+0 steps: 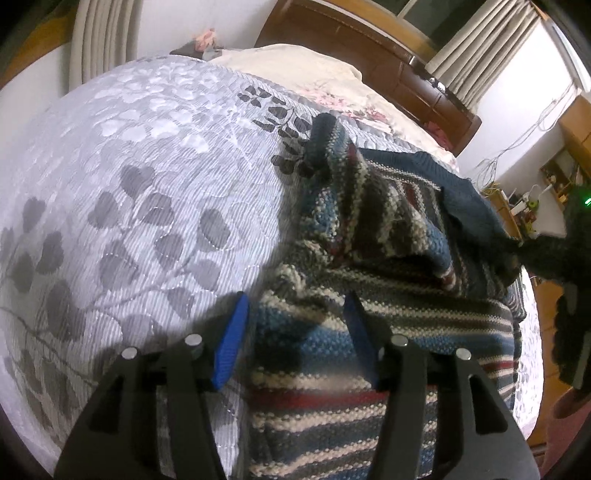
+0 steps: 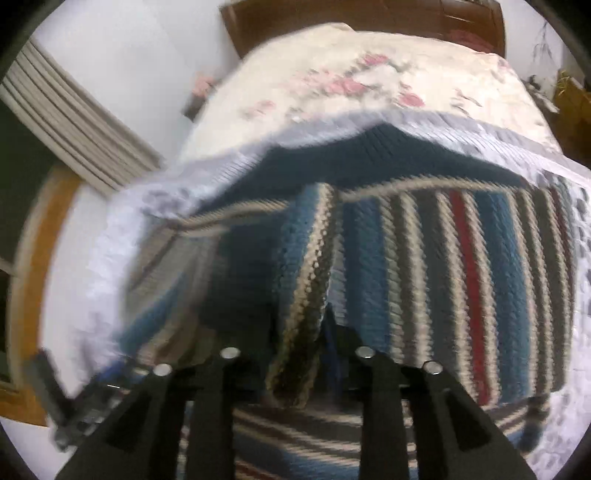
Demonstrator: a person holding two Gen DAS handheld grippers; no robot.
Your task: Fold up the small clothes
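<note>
Right gripper [image 2: 295,354] at a striped knit sweater [image 2: 424,266] on a bed.

A fold of the sweater, banded in blue, cream, grey and red, hangs between the black fingers [image 2: 384,398]; the blur and the cloth hide the tips, so the grip cannot be judged. The dark teal ribbed hem [image 2: 332,158] lies toward the far side. Under it is a pale grey quilted bedspread [image 2: 122,229], then a cream floral quilt [image 2: 351,85] and a brown wooden headboard [image 2: 280,18].

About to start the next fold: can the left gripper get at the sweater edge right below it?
Probably yes: the left gripper is open over the striped knit sweater, nothing between them.
</note>
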